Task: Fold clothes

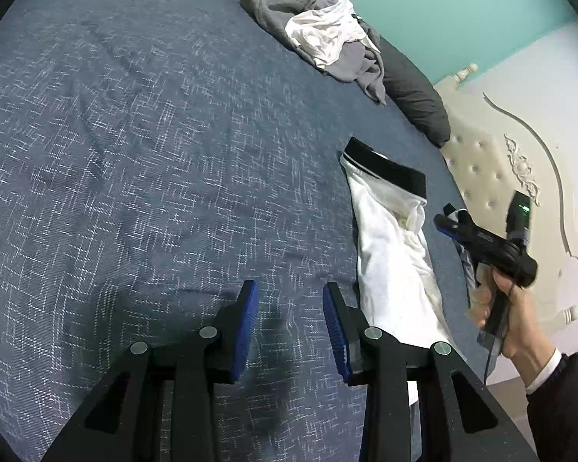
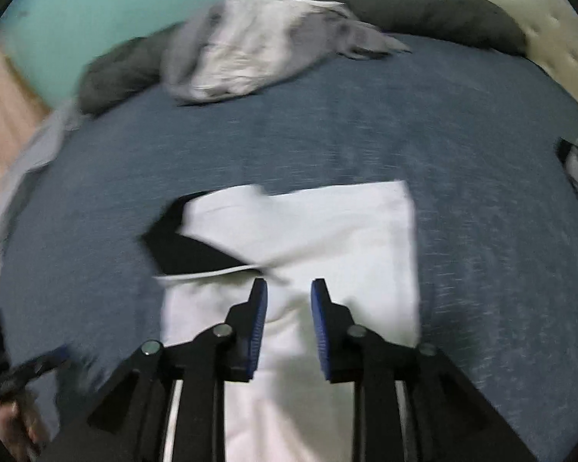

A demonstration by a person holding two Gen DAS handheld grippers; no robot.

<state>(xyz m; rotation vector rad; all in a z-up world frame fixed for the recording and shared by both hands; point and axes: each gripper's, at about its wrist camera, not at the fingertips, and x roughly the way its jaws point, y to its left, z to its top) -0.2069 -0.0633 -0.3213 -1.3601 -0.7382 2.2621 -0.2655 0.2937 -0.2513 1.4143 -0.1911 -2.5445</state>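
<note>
**Inspector:** Left wrist view first. Your left gripper point(image 1: 290, 321) hangs over the bare blue bedspread point(image 1: 135, 154), jaws spread, nothing between them. The white garment with the black waistband point(image 1: 389, 231) lies at about 3 o'clock, clear of your pads. The right gripper point(image 1: 449, 223) hovers at the garment's far edge; from here I cannot tell how its jaws stand.

**Operator:** And the right wrist view?

**Inspector:** Blurred. The jaws stand apart with the white garment directly beneath the tips and nothing pinched. The unfolded pile of grey and white clothes point(image 2: 250, 46) sits at 12 o'clock against the dark pillow point(image 2: 435, 11).

**Operator:** Risk?

**Inspector:** In my judgement, two. Close the right jaws on one layer only and the fold will drag open. Leave your left gripper off the cloth and the garment may slide on the bedspread as you lift.
</note>
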